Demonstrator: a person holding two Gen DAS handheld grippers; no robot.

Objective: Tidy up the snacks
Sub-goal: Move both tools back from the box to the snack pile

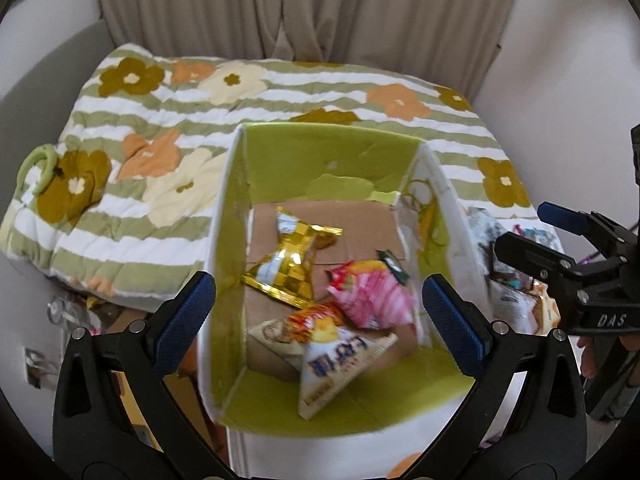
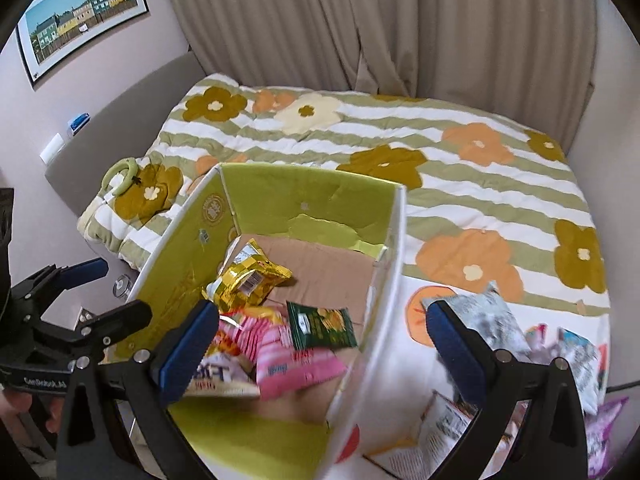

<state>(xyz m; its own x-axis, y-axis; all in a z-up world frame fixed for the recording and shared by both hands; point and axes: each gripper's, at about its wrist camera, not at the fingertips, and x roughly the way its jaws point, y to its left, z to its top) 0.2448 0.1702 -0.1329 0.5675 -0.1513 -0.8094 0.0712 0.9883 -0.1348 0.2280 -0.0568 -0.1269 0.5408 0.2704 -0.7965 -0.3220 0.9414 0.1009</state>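
A green-lined cardboard box [image 1: 320, 148] stands open on the bed; it also shows in the right wrist view [image 2: 280, 188]. Inside lie a gold packet [image 1: 292, 264], a pink packet [image 1: 372, 296], an orange packet [image 1: 316, 320], a white packet [image 1: 340, 368] and a dark green packet [image 2: 322, 324]. My left gripper [image 1: 318, 316] is open and empty above the box. My right gripper [image 2: 320, 344] is open and empty over the box's right wall. Loose snack packets [image 2: 492, 320] lie on the bed right of the box.
A floral striped quilt [image 2: 440, 152] covers the bed. A green ring [image 1: 38, 164] lies at its left edge. Curtains [image 1: 300, 8] hang behind. A framed picture [image 2: 80, 12] hangs on the left wall. Clutter lies on the floor at left [image 1: 72, 312].
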